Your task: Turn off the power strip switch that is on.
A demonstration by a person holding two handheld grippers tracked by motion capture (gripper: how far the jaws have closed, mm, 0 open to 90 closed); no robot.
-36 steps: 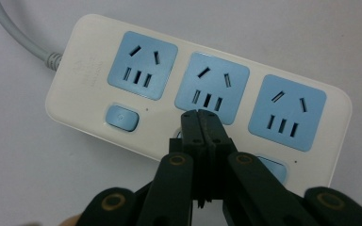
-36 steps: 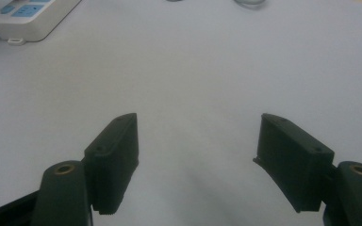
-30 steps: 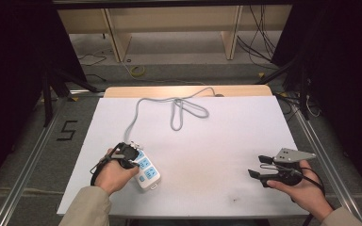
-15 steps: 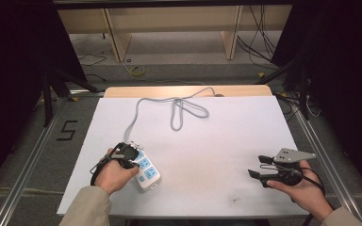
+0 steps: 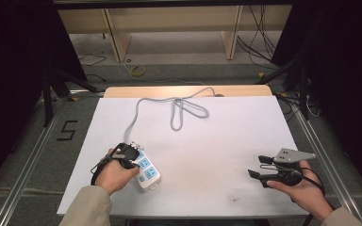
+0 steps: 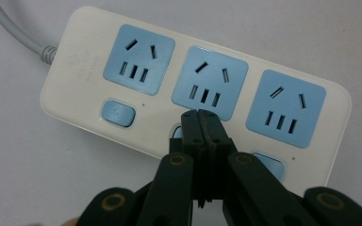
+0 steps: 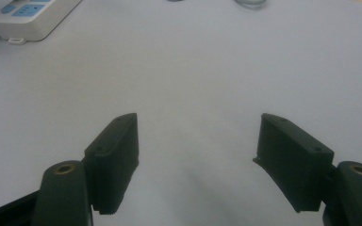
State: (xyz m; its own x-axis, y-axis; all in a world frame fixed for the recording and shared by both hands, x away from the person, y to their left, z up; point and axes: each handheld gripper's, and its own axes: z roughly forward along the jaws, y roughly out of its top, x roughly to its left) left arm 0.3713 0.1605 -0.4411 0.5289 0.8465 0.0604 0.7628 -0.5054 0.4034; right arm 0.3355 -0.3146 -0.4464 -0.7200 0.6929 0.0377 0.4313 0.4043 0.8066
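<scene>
The left gripper (image 6: 201,115) had its jaws pressed fully together, with nothing between them, and their joined tip stood on or just above the middle switch (image 6: 176,133) of the white power strip (image 6: 75,61). Whether the tip really touched the button, I could not tell, because the jaws covered most of it. The strip lay directly under and ahead of this gripper, with its three blue sockets beyond the tip and its grey cord (image 5: 136,115) leaving from the far end towards the back of the table (image 5: 226,141).

The right gripper (image 5: 257,165) rested well apart from the strip, on the other side of the table, with its jaws wide and empty; in the right gripper view the strip (image 7: 33,16) appeared far ahead and to the left.

I judged some risks. The narrow tip could slide off the small button and land on the socket beside it. Also, nothing held the strip, so a slanted push could move or tilt it.
</scene>
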